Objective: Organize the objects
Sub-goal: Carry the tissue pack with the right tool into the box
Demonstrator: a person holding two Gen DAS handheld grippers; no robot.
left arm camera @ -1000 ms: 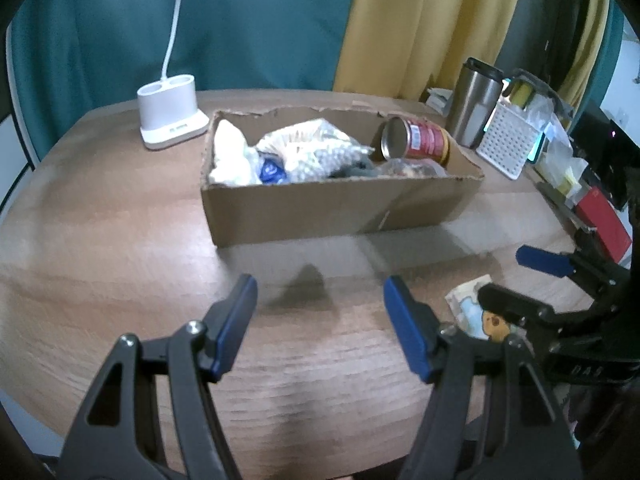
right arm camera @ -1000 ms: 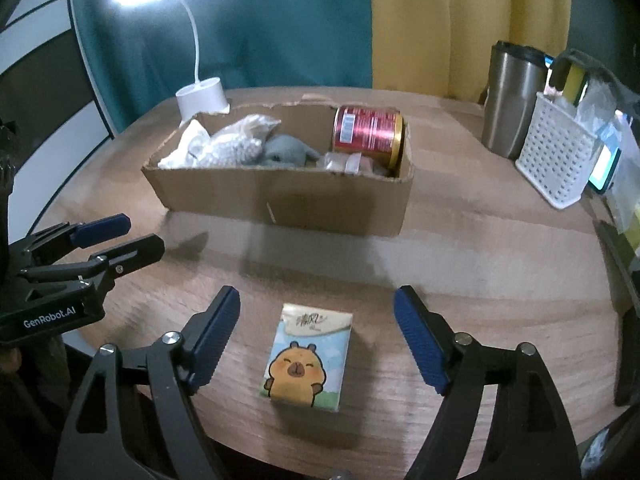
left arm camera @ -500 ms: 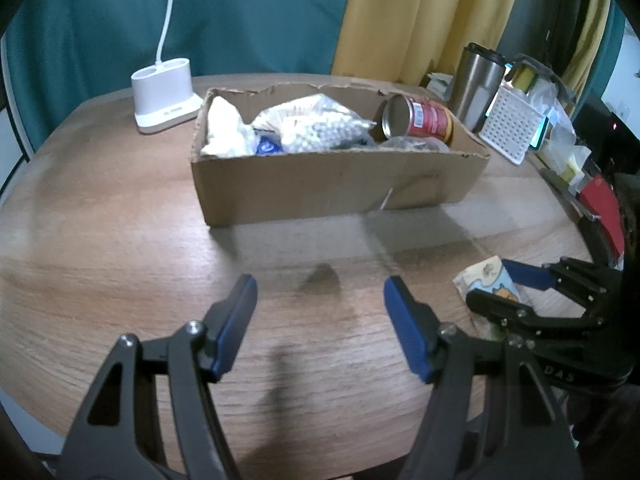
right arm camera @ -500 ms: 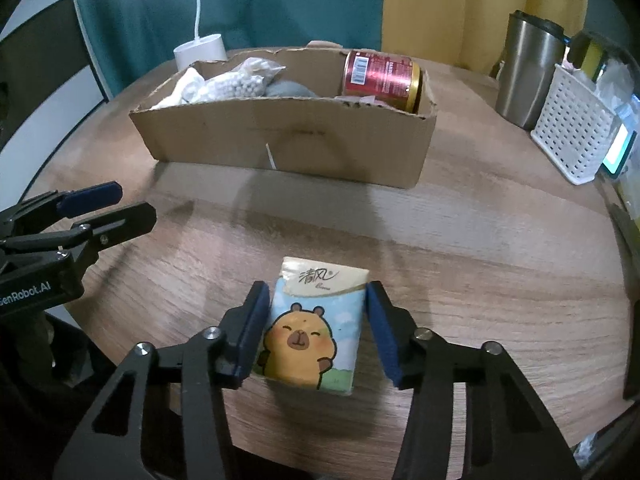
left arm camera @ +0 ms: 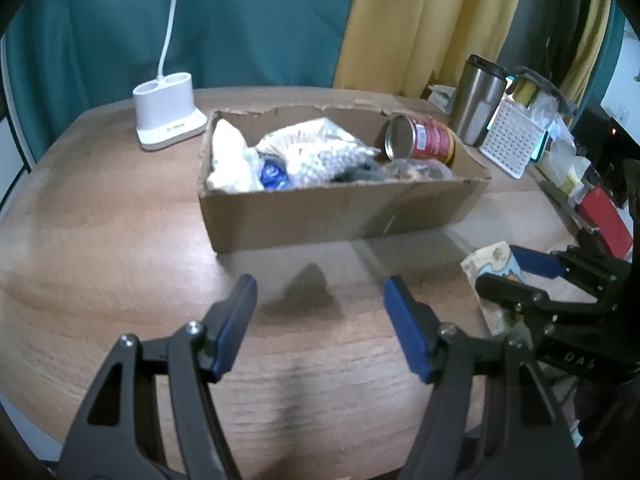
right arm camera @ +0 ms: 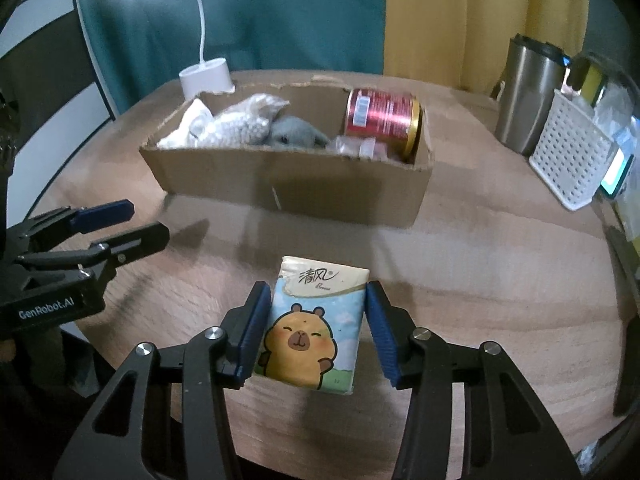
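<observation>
My right gripper (right arm camera: 316,332) is shut on a tissue pack (right arm camera: 312,320) printed with a cartoon capybara, held just above the round wooden table (right arm camera: 480,280). The pack also shows in the left wrist view (left arm camera: 494,266), between the right gripper's fingers. A cardboard box (right arm camera: 288,184) stands beyond it, holding a red can (right arm camera: 382,118), white bags and a grey plush toy (right arm camera: 294,132). My left gripper (left arm camera: 320,328) is open and empty over bare table in front of the box (left arm camera: 340,212).
A white lamp base (left arm camera: 168,114) stands behind the box's left end. A steel tumbler (right arm camera: 528,96) and a white perforated basket (right arm camera: 568,156) stand at the right, with clutter and a red item (left arm camera: 604,216) by the right edge.
My right gripper closed on the tissue pack and has lifted it slightly. My left gripper stayed open and has shifted only a little.
</observation>
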